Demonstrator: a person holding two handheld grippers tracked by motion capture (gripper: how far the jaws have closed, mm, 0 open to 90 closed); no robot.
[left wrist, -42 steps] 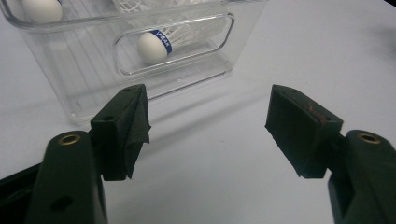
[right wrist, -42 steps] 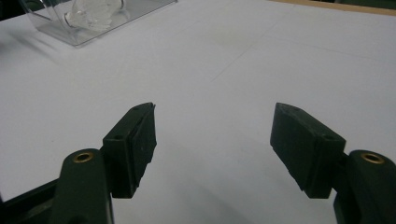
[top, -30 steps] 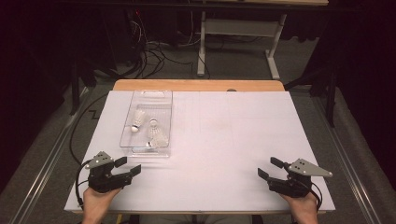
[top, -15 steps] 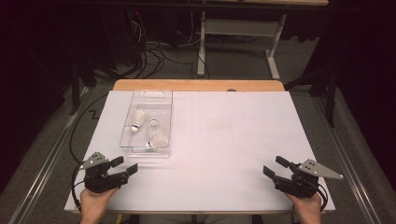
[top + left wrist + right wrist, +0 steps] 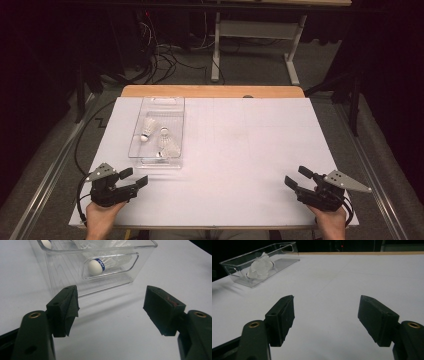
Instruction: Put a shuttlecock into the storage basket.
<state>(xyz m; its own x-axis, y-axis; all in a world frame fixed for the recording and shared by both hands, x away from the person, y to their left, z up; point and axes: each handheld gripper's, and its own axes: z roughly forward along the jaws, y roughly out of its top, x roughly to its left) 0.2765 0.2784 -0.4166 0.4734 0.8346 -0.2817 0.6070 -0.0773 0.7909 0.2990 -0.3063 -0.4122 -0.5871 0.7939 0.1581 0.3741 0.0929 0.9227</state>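
This looks like a lab or test room set up for recording. A table [image 5: 220, 91] covered with a plain white sheet [image 5: 260, 150] stands on grey carpet [image 5: 45, 165] amid dark surroundings, with loose cables [image 5: 165, 55] tangled on the floor behind it and a metal-framed workbench [image 5: 250, 35] beyond.

High view: we look down from above the near edge. Gripper views sit low, close, facing fwd; all share the clear bin [image 5: 158, 132], upper left.
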